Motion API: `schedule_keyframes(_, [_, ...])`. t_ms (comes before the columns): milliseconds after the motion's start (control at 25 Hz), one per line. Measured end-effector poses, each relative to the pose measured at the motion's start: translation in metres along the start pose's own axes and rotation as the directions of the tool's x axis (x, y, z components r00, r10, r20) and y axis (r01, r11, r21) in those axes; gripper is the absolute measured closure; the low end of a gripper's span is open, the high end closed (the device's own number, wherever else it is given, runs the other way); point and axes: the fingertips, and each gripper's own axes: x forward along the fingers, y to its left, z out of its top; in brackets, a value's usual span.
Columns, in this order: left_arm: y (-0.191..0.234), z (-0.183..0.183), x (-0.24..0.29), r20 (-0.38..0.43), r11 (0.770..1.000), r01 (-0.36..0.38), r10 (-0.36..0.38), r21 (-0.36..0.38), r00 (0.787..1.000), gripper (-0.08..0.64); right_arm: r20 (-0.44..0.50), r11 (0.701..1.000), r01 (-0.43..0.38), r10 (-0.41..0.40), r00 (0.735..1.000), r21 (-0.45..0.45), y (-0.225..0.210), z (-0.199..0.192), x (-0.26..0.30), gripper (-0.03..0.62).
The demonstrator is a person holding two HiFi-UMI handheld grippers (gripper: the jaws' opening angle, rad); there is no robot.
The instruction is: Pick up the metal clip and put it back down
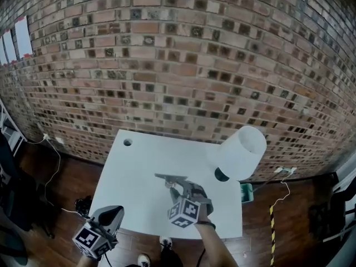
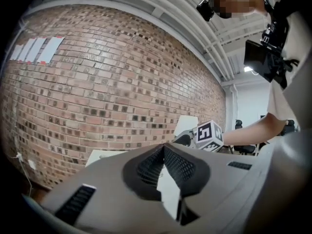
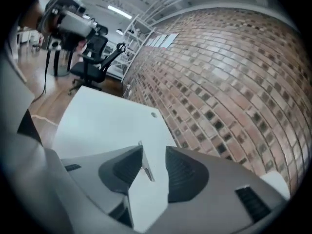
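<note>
Forearm (image 1: 214, 241) outstretched | right claw (image 3: 154, 149) jaws apart, astride metal clip (image 3: 145, 168)

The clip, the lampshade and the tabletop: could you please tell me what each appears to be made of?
The clip looks like thin bare metal: grey, flat, faintly shiny. The lampshade is matte white, perhaps plastic or fabric; I cannot tell which. The tabletop seems smooth white laminate or painted board, uniform and without grain.
</note>
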Motion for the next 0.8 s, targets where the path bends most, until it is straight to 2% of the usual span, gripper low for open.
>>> schedule_keyframes(120, [0.007, -0.005, 0.027, -0.037, 1.0, -0.009, 0.009, 0.014, 0.999, 0.543, -0.099, 0.982, 0.026, -0.045, 0.994, -0.188, -0.001, -0.032, 0.049, 0.434])
schedule_keyframes(200, [0.007, -0.007, 0.044, -0.06, 1.0, -0.004, 0.006, 0.024, 0.998, 0.543, -0.136, 0.968, -0.006, -0.029, 0.99, -0.25, 0.009, -0.047, 0.074, 0.424])
schedule_keyframes(360, [0.01, -0.011, 0.069, -0.085, 1.0, -0.001, 0.003, 0.015, 0.996, 0.543, -0.151, 0.969, -0.105, 0.072, 0.986, -0.225, 0.036, -0.061, 0.107, 0.411])
schedule_keyframes(800, [0.028, -0.029, 0.089, -0.14, 0.999, -0.044, 0.042, -0.013, 0.989, 0.543, -0.191, 0.931, -0.152, 0.092, 0.977, -0.33, 0.058, -0.081, 0.152, 0.414])
